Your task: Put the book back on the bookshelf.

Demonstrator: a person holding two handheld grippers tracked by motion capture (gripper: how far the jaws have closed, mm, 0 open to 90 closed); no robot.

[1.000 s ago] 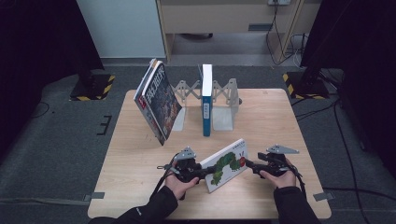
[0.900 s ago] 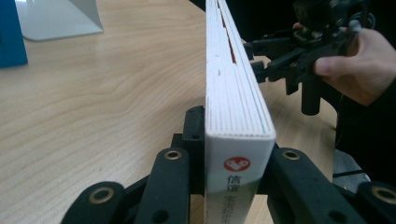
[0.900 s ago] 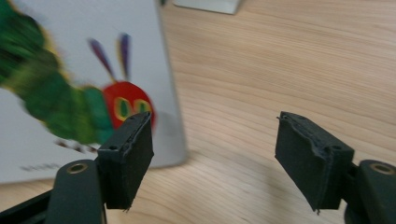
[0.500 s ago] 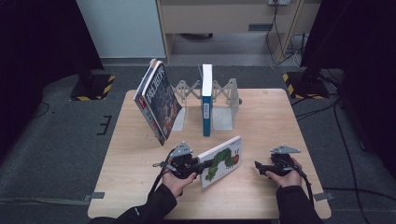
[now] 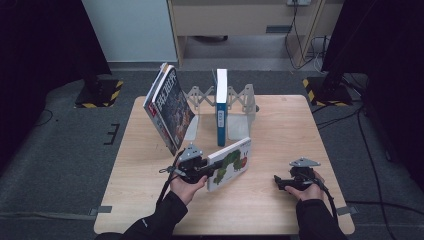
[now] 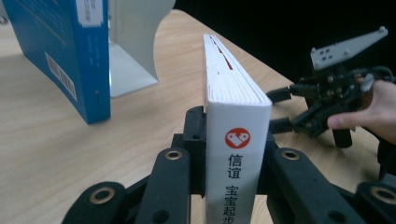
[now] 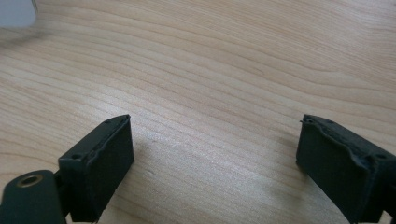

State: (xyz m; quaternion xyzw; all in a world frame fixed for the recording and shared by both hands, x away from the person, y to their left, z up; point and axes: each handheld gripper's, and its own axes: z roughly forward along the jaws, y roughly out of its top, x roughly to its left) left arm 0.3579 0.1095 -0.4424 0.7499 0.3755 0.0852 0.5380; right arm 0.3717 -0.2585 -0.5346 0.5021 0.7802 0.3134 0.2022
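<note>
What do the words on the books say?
"信谊" and "宝宝起步": white book's spine, under a red round logo, held in the left gripper.
Blue book: spine labels too small to read.
Leaning book: cover title too blurred to read.

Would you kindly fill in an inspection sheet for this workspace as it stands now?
Surface: light wooden table, bare at front.
Job's things: white hardcover picture book, raised on edge; blue upright book in white metal bookend rack; dark-covered leaning book.
Clutter: nothing seen.
Grippers: left hand-held gripper clamps the white book's spine; right hand-held gripper open, empty, jaws just opening.
Cables: black cable trails from left gripper.
Surroundings: grey floor.
</note>
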